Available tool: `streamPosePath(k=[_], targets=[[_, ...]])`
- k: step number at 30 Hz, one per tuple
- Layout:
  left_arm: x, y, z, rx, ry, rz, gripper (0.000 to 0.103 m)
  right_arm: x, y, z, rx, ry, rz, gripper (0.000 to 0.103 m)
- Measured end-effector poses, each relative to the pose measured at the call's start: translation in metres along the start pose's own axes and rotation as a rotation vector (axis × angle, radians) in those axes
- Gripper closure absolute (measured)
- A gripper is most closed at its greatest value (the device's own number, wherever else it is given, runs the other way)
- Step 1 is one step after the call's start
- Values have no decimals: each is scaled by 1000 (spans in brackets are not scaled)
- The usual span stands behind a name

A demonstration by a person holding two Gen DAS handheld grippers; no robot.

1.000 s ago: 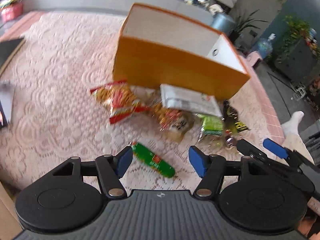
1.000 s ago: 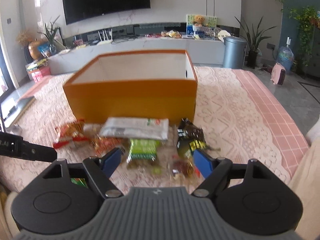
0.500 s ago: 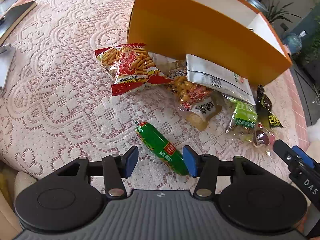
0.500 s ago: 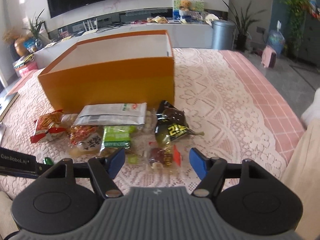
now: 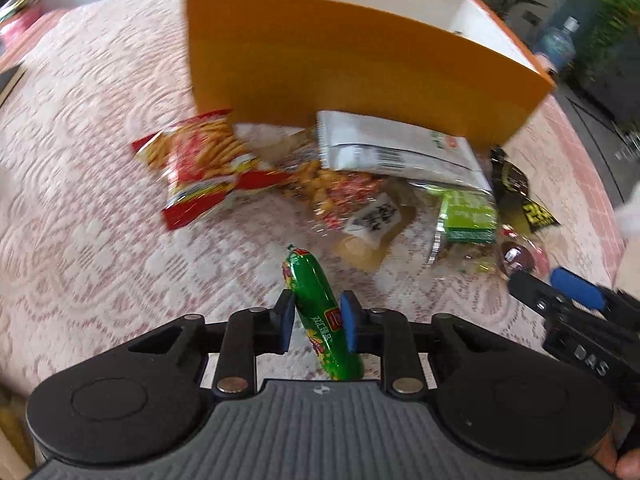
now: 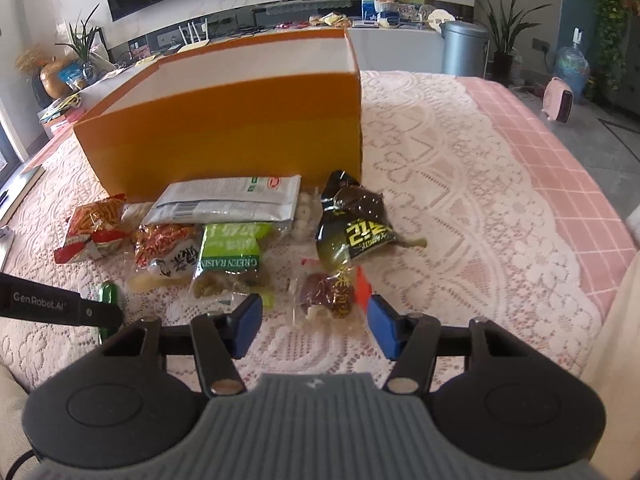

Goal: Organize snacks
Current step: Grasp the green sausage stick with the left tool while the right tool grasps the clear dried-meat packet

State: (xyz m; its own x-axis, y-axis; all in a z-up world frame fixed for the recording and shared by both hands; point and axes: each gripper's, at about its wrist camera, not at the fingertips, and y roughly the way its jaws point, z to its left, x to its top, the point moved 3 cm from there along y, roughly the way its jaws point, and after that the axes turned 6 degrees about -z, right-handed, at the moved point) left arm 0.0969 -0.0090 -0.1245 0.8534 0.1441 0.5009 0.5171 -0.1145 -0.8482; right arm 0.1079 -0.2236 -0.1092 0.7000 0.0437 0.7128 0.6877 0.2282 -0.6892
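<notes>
My left gripper [image 5: 316, 322] is shut on a green sausage stick [image 5: 320, 312], which stands between the blue pads. An open orange box [image 5: 360, 60] with white inside stands behind a row of snack packs: a red chip bag [image 5: 200, 160], a silver pouch [image 5: 396, 148], a green raisin pack [image 6: 230, 256], a black pack [image 6: 352, 220]. My right gripper [image 6: 314, 326] is open, its pads either side of a small clear pack with red-brown sweets [image 6: 328, 294]. The orange box [image 6: 240, 112] also shows in the right wrist view.
A lace cloth [image 6: 460, 208] covers the table, with a pink checked edge at the right. The left gripper's arm [image 6: 60, 304] crosses the right wrist view at lower left. A TV unit, plants and a grey bin stand far behind.
My left gripper moved forward and closed on the green sausage stick. My right gripper came down and forward around the small sweets pack and stays open.
</notes>
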Motion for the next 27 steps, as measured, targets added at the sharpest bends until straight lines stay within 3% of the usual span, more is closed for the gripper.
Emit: streamPosePath(k=[5, 10, 12, 17, 19, 27], targets=[[1, 4, -12, 3, 81, -5, 77, -2, 10, -7, 5, 24, 10, 46], [-5, 15, -14, 37, 97, 33, 68, -1, 19, -7, 9, 18, 0, 45], [-8, 15, -16, 48, 130, 7, 67, 0, 22, -7, 10, 16, -7, 45], [-13, 14, -20, 55, 180, -24, 72, -2, 31, -7, 1, 17, 14, 46], [-14, 14, -20, 50, 185, -36, 73, -4, 35, -7, -5, 14, 22, 53], [-18, 3, -9, 8, 143, -70, 75, -5, 32, -3, -32, -21, 10, 59]])
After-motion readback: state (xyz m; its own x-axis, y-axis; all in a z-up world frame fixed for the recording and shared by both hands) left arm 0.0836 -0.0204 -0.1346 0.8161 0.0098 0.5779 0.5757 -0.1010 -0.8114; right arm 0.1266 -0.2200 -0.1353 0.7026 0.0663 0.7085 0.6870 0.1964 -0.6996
